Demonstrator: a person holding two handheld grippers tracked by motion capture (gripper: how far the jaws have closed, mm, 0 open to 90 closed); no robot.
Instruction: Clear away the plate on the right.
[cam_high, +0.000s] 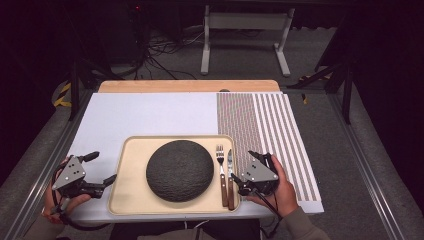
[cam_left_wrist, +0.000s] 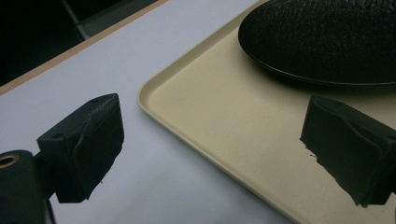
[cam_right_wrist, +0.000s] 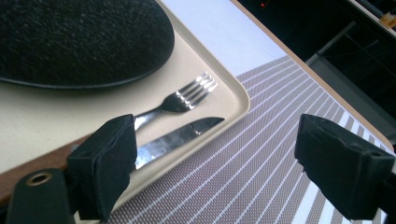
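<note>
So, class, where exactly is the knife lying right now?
In the high view the knife lies along the right edge of the beige tray, just right of the fork and beside the right hand-held gripper.

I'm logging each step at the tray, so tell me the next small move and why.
Probably close both grippers on the tray's side rims. The left gripper stands open with the left rim between its jaws; the right gripper stands open astride the right rim beside the knife and fork, nothing gripped.
</note>
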